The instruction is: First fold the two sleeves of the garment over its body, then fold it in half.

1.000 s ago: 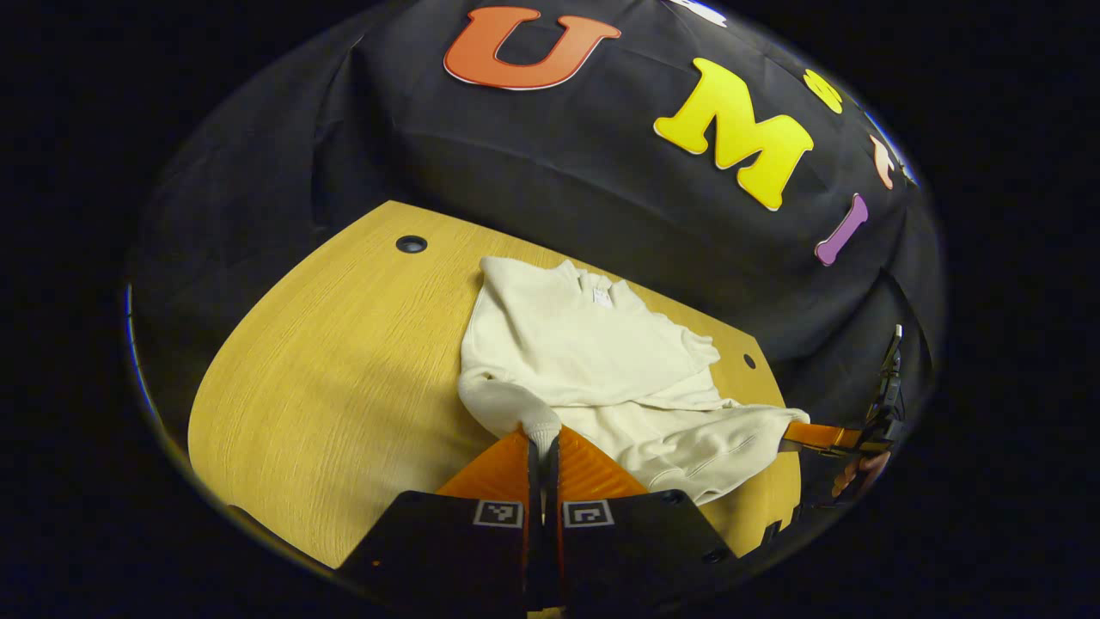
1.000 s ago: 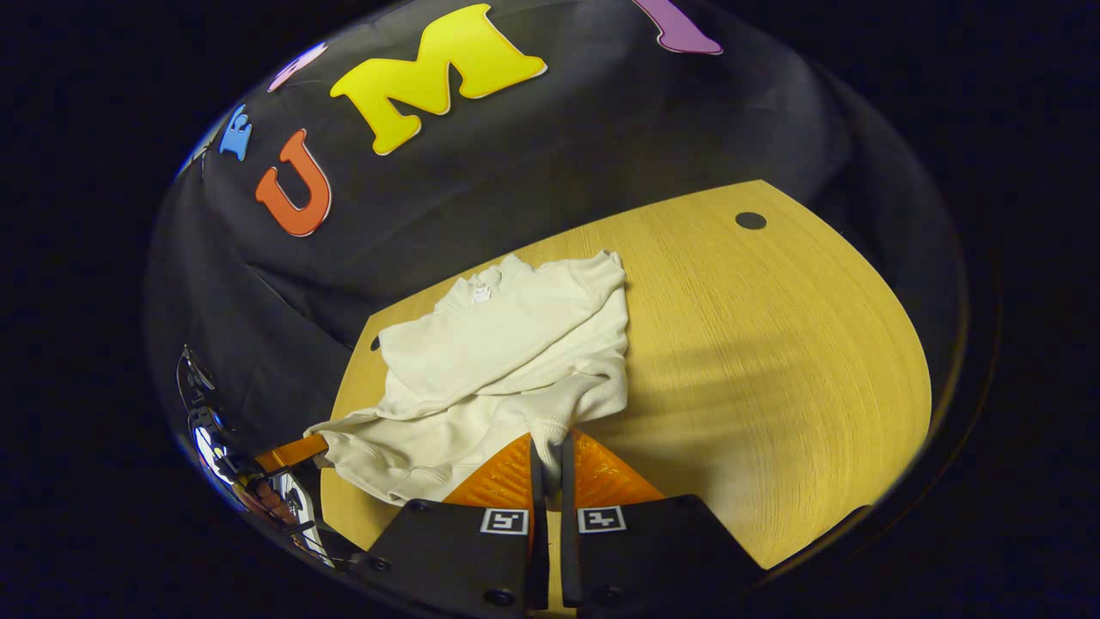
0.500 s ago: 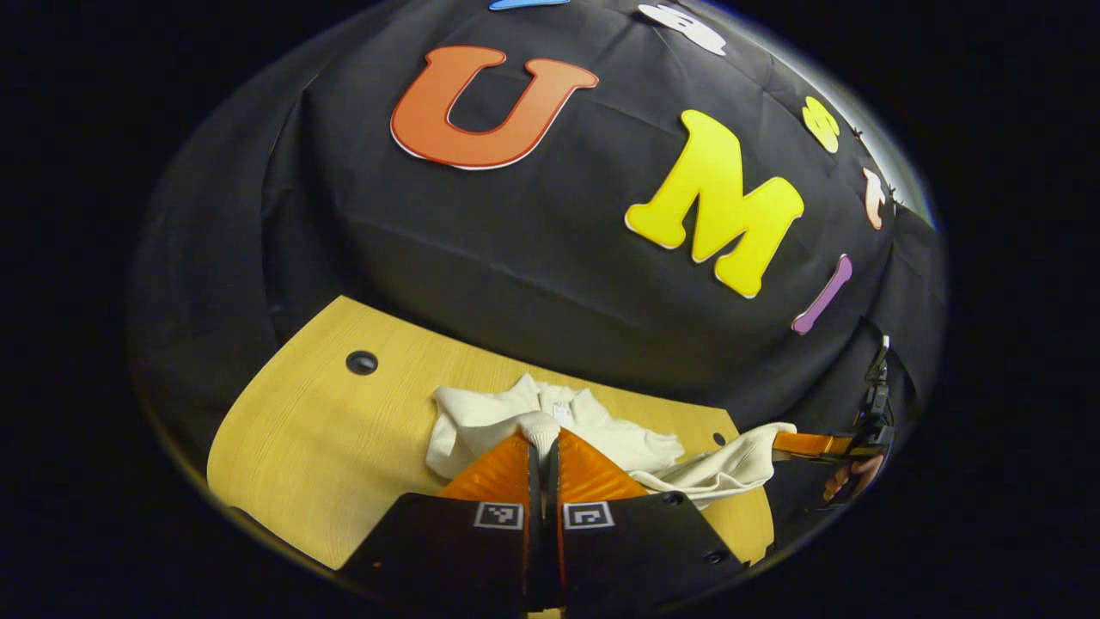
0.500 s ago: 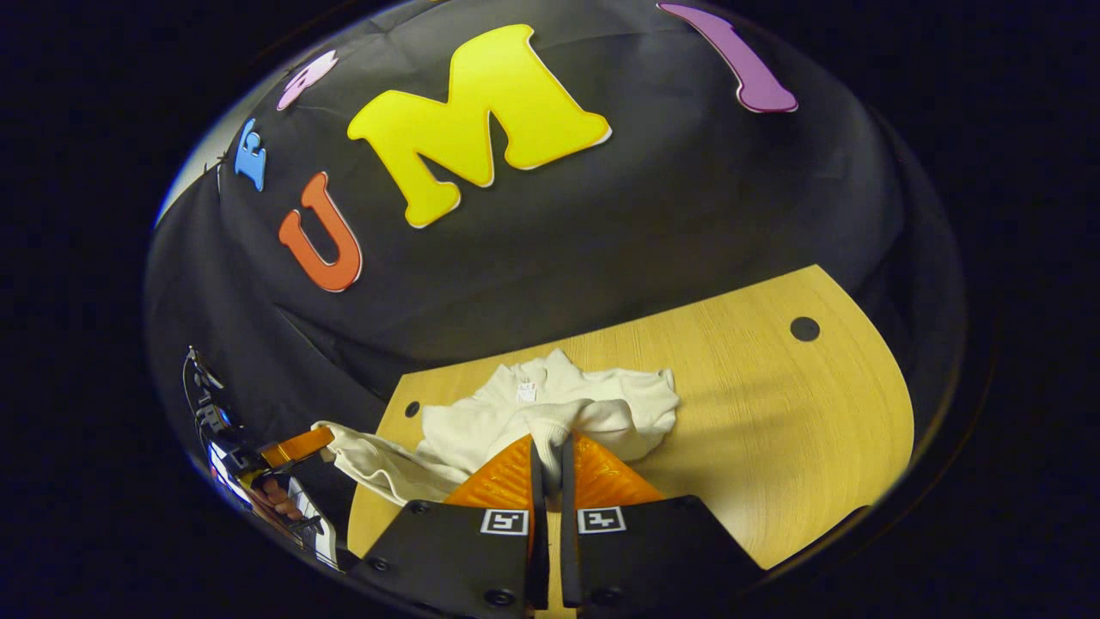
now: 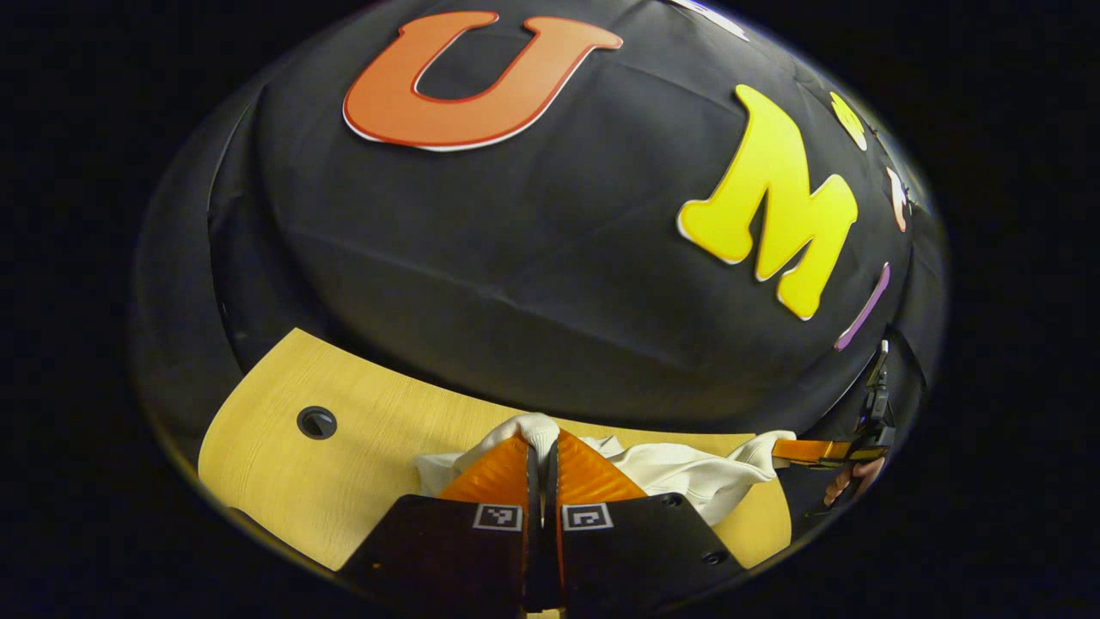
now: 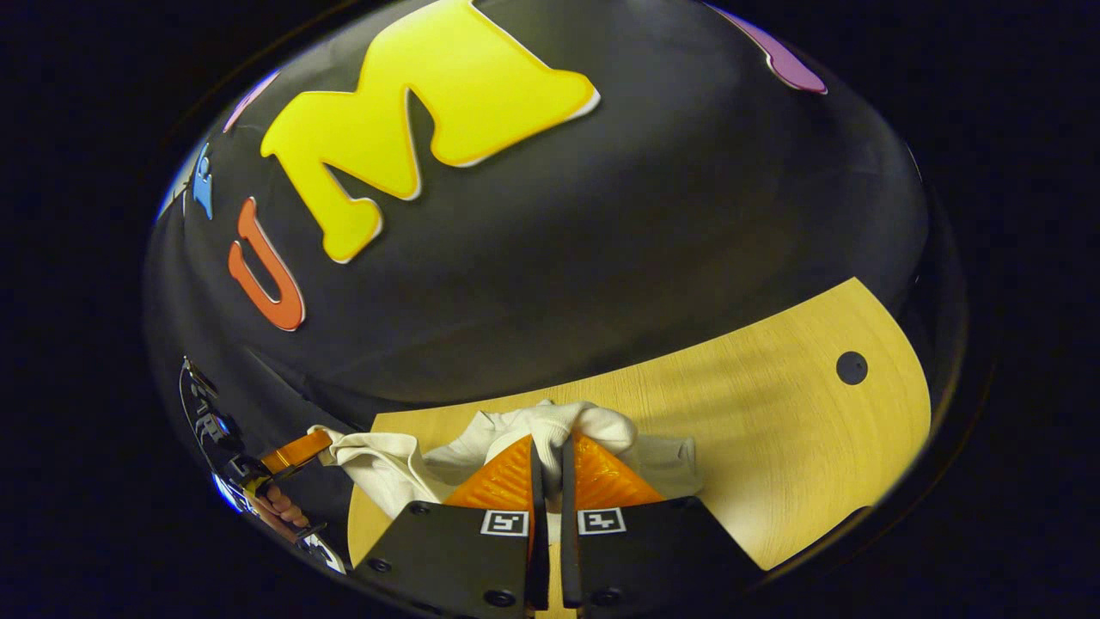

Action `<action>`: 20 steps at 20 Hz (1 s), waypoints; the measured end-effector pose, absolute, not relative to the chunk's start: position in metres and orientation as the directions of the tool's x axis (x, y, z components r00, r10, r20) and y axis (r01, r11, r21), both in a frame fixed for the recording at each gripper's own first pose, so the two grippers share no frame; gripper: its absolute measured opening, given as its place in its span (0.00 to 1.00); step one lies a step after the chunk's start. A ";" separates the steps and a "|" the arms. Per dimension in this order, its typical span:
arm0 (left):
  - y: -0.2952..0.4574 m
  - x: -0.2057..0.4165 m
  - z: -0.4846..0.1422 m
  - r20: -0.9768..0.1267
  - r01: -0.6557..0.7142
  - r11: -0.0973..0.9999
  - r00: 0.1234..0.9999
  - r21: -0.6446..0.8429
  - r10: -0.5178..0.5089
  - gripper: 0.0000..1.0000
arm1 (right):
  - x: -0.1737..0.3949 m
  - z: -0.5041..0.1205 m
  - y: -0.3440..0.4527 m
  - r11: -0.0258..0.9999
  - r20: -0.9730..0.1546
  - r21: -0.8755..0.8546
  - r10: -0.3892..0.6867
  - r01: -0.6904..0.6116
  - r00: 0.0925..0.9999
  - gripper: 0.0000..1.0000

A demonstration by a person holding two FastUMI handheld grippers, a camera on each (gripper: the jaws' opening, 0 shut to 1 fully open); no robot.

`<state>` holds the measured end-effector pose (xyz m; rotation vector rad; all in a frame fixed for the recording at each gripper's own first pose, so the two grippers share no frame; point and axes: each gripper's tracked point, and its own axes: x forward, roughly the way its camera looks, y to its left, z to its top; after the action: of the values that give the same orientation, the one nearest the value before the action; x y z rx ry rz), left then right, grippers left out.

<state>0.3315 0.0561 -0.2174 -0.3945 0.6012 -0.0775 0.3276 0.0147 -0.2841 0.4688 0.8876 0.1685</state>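
Observation:
The cream sweatshirt (image 5: 679, 471) lies bunched near the far edge of the wooden table (image 5: 284, 481). In the left gripper view, my left gripper (image 5: 542, 440) is shut on a ribbed bit of its fabric, held just above the heap. The right gripper (image 5: 808, 449) pinches another corner at the right. In the right gripper view, my right gripper (image 6: 550, 443) is shut on a fold of the sweatshirt (image 6: 387, 460). The left gripper (image 6: 294, 452) grips the cloth at the far left. Most of the garment is hidden behind the fingers.
The black booth wall (image 5: 533, 258) rises right behind the table's far edge. The tabletop has a round cable hole (image 5: 316, 422) on one side and another hole (image 6: 852, 367) on the other. A hand (image 6: 279, 507) holds the left gripper.
Both grippers have carried the gripped lower edge forward over the garment toward the far edge. The flat sweatshirt is now doubled up and mostly hidden, and the wall looms closer.

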 end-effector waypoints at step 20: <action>0.086 0.387 -0.291 -0.536 -0.045 0.992 0.844 -0.118 -0.026 1.00 | 0.373 -0.362 0.013 0.941 -0.660 0.334 0.191 0.056 0.727 0.50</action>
<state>0.3873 0.0857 -0.2913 -0.1282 0.5672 0.0099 0.3730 0.0129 -0.3617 0.3461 0.7573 0.0759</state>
